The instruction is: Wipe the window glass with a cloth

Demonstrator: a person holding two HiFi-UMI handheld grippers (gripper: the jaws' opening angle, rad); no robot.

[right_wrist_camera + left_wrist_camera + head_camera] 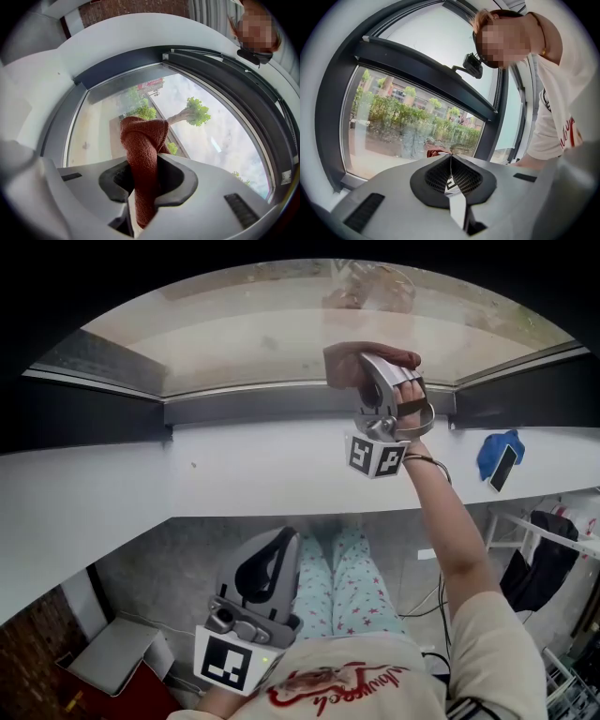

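The window glass point(262, 334) fills the top of the head view, above a dark frame point(253, 409). My right gripper point(375, 367) is raised to the bottom of the pane, shut on a rust-red knitted cloth point(347, 367). In the right gripper view the cloth point(143, 140) stands bunched up out of the gripper point(143, 161) in front of the glass point(211, 131). My left gripper point(281, 542) hangs low near my lap with its jaws shut and nothing between them. In its own view the left gripper point(451, 157) points up at the pane point(393, 122).
A wide white sill point(187, 474) runs below the frame. A blue cloth point(492, 448) and a phone point(503, 468) lie on the sill to the right. A white rack with a dark bag point(544, 559) stands lower right, and a grey box point(112, 652) sits on the floor at lower left.
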